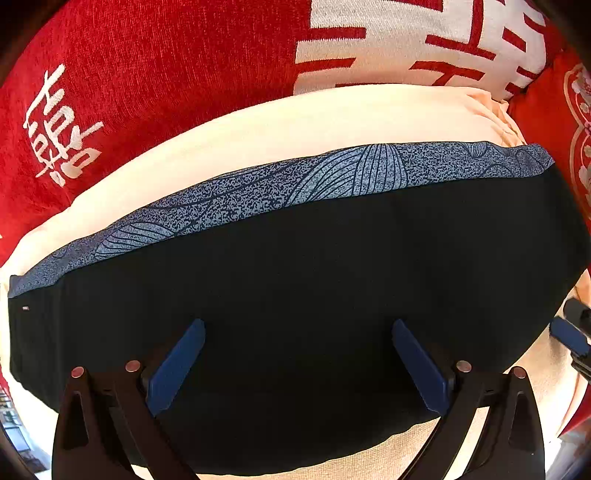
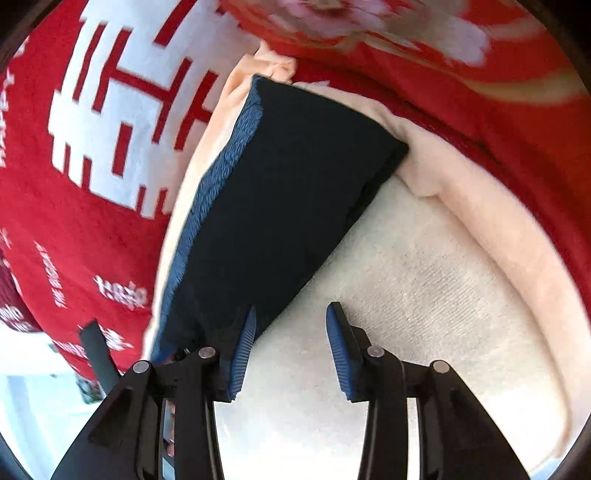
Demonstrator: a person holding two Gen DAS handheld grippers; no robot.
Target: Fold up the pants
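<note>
The red blanket (image 1: 166, 74) with white characters and lettering fills the background behind everything, and a red cushion with a pale flower pattern (image 2: 369, 22) lies at the far right of it. In front of the blanket sits a cream, towel-textured cushion (image 2: 424, 277) with a raised peach-toned rim, which serves as the work surface.

The dark navy pants (image 1: 295, 295) lie folded into a compact oblong on that cushion. In the left wrist view their long axis runs side to side, parallel to the blanket's edge, with a blue patterned band (image 1: 277, 192) along the side nearest the blanket. In the right wrist view the same oblong stretches away toward the cushion's far rim, band on its left.

The left gripper (image 1: 297, 365) hangs above the pants' near half, jaws spread wide with nothing clamped. The right gripper (image 2: 291, 343) sits at the pants' near end, jaws parted to a moderate gap over bare cushion, its left finger (image 2: 245, 343) at the fabric's edge; contact cannot be judged.
</note>
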